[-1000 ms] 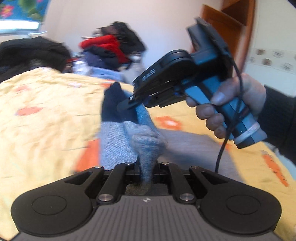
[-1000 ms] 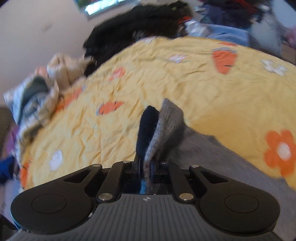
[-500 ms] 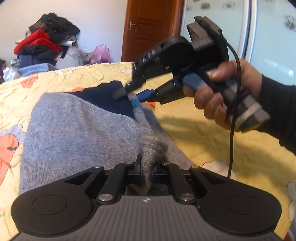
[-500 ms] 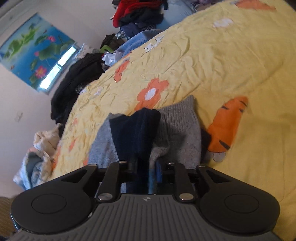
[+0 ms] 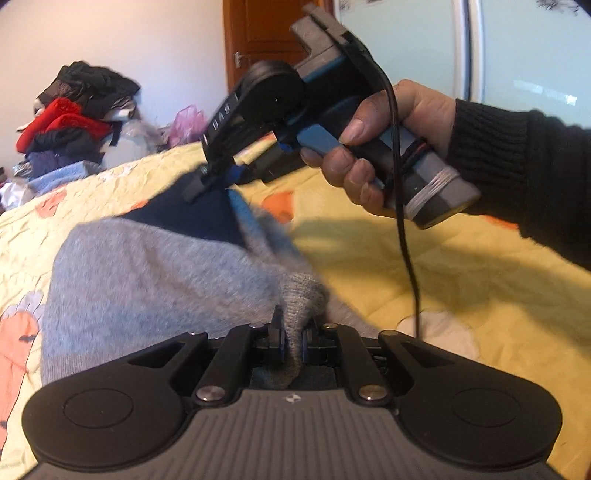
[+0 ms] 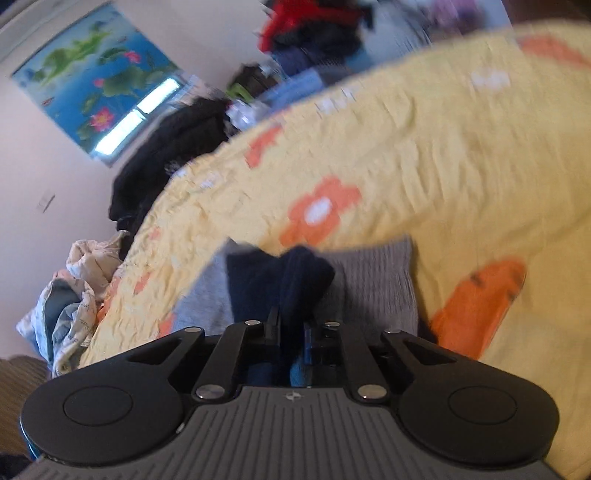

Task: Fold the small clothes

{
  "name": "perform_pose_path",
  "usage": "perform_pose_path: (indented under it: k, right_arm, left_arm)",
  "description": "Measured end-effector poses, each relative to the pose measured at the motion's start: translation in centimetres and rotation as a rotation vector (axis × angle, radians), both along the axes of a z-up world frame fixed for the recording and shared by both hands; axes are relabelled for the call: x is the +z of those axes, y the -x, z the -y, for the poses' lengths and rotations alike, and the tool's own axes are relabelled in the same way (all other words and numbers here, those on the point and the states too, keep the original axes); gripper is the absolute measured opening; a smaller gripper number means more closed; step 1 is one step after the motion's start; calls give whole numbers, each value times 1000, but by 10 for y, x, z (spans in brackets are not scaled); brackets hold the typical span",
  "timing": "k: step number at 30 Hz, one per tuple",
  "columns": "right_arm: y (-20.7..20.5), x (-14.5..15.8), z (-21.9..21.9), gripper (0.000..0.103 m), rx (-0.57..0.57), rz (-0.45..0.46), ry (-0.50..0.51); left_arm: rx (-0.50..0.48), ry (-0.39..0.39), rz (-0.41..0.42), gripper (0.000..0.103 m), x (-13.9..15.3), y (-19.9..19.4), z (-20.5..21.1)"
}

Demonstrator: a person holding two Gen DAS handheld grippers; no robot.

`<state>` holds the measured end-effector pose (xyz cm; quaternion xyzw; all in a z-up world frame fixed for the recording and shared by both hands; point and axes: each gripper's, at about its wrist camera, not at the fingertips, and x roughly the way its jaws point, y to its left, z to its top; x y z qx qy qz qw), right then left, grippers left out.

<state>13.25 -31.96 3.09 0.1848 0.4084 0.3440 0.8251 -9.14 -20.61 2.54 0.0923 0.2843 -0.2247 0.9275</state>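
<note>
A small grey knit garment with a navy part (image 5: 147,266) lies on the yellow flowered bed cover (image 5: 461,266). My left gripper (image 5: 291,343) is shut on a grey fold of it near the camera. My right gripper (image 5: 207,184), seen from the left wrist view, is shut on the navy and blue end farther away, held just above the bed. In the right wrist view the right gripper (image 6: 291,332) pinches the navy cloth (image 6: 291,284), with grey cloth spread beyond it.
A pile of red and dark clothes (image 5: 74,110) stands past the far side of the bed. A brown door (image 5: 266,33) is behind it. Dark clothes (image 6: 166,158) and a crumpled pale cloth (image 6: 70,295) lie at the bed's other side.
Both grippers have swung round with the garment, which was hanging bunched and now lies spread on the bed. Both stay shut on it.
</note>
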Motion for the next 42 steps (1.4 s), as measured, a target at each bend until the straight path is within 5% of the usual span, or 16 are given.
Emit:
perform_pose_path:
  k: [3, 8, 13, 21, 26, 28, 30, 32, 33, 37, 42]
  right_arm:
    - [-1, 14, 18, 13, -35, 64, -6]
    - [-13, -24, 40, 18, -108, -51, 5]
    - [-5, -27, 51, 54, -167, -77, -94]
    - [-7, -14, 36, 54, -167, -50, -10]
    - [14, 12, 41, 54, -189, 67, 73]
    - [26, 23, 35, 56, -151, 116, 88]
    - [31, 30, 24, 59, -108, 149, 97]
    - [28, 29, 10, 59, -69, 151, 112]
    - [24, 25, 3, 59, -58, 137, 120]
    - [5, -8, -13, 58, -41, 17, 216]
    - [13, -19, 5, 59, -109, -6, 159]
  left_arm:
    - [-34, 3, -28, 8, -2, -7, 7]
    - [-42, -2, -33, 7, -10, -10, 11]
    - [-62, -45, -5, 7, -10, -10, 16]
    - [-191, -143, 89, 10, -9, 10, 19]
    - [-272, -54, 56, 11, 8, 16, -24]
    - [-290, 24, 44, 22, 18, 17, -36]
    - [-284, 52, 92, 66, 22, 18, -32]
    - [-273, 45, 167, 81, 19, 18, -20]
    - [-284, 44, 158, 81, 14, 15, -13]
    - [-316, 42, -111, 79, -22, -20, 11]
    - [-361, 162, -205, 79, -8, -27, -7]
